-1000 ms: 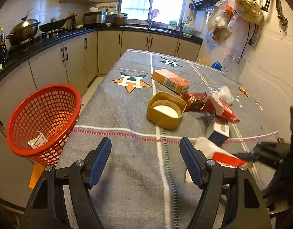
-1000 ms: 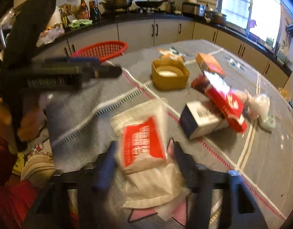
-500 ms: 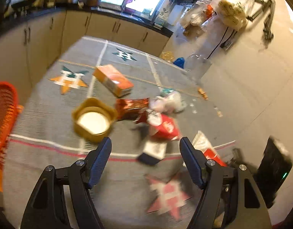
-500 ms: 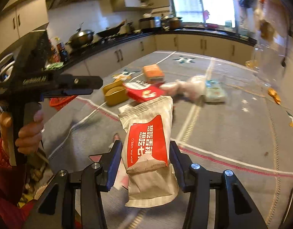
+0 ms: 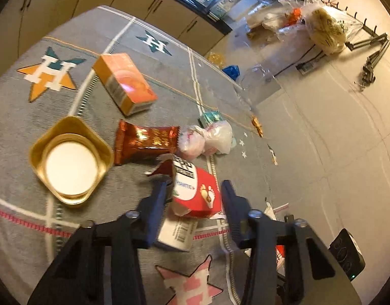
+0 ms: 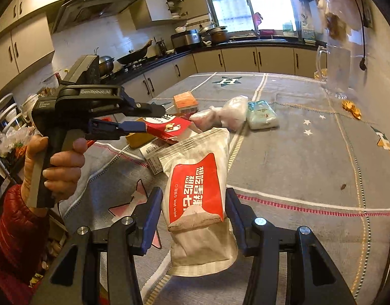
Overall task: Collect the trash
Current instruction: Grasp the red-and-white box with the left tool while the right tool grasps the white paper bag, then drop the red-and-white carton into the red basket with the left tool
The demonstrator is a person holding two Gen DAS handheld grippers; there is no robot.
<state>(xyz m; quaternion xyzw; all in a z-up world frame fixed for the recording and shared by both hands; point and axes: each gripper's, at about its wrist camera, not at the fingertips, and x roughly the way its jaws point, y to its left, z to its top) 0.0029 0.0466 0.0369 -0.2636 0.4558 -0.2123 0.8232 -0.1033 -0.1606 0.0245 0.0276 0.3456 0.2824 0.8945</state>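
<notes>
- Your left gripper (image 5: 193,193) is closing its jaws around the red carton (image 5: 195,190), which is lying on the desk (image 5: 245,178); I cannot tell if the pads are pressing already.
- Your right gripper (image 6: 193,211) is holding the soft, crinkled wet-wipe pouch (image 6: 197,190) above the desk.
- Much trash is waiting: the stiff orange box (image 5: 123,84), the shiny foil wrapper (image 5: 144,142), the thin plastic bag (image 5: 207,137), the golden square lid (image 5: 70,160).
</notes>
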